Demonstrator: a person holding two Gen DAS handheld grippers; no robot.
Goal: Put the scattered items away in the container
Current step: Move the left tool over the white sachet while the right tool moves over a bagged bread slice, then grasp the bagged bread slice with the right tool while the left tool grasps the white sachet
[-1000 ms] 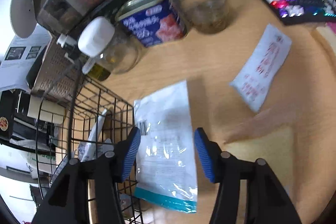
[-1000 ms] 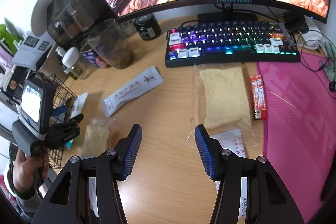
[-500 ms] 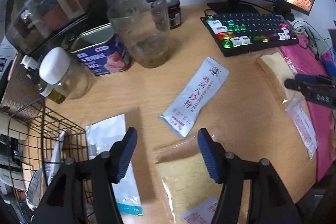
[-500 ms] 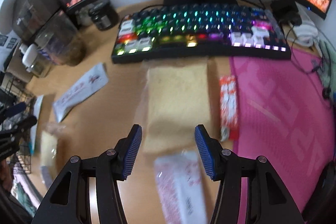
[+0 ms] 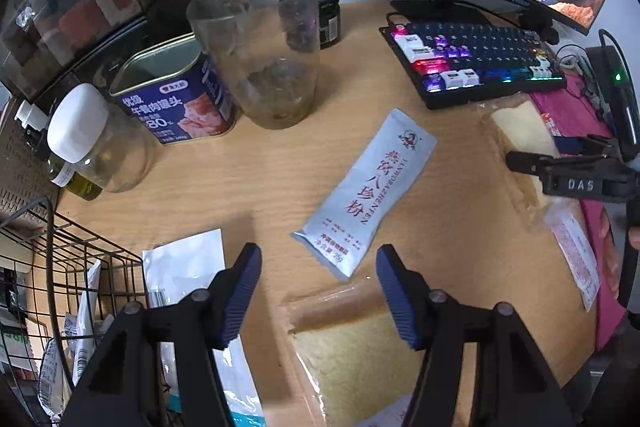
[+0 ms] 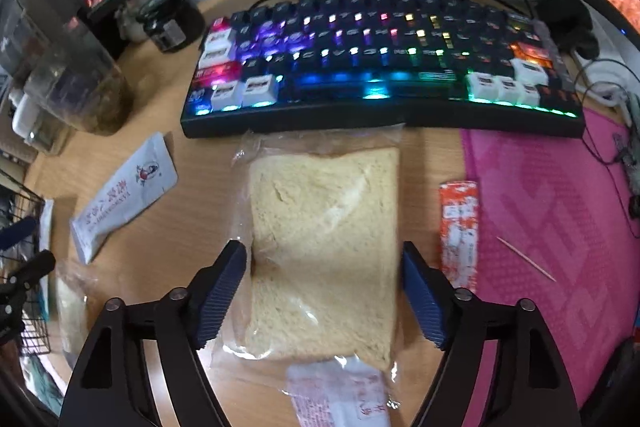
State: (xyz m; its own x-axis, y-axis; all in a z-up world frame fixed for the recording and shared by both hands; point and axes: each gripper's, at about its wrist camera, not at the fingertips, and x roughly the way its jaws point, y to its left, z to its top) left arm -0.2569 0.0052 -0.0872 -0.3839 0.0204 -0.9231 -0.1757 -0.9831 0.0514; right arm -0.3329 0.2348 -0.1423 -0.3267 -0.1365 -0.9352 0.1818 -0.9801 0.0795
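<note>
Bagged bread [image 6: 324, 251] flat on desk [image 6: 192, 187] between spread right fingers [image 6: 224, 291]; left fingers [image 5: 240, 291] spread, empty, beside wire basket [image 5: 80, 259].

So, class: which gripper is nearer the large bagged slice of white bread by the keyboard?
Right. The right gripper is open with its fingers either side of the large bagged bread slice. The left gripper hangs across the desk, over another smaller bagged slice near the wire basket.
</note>
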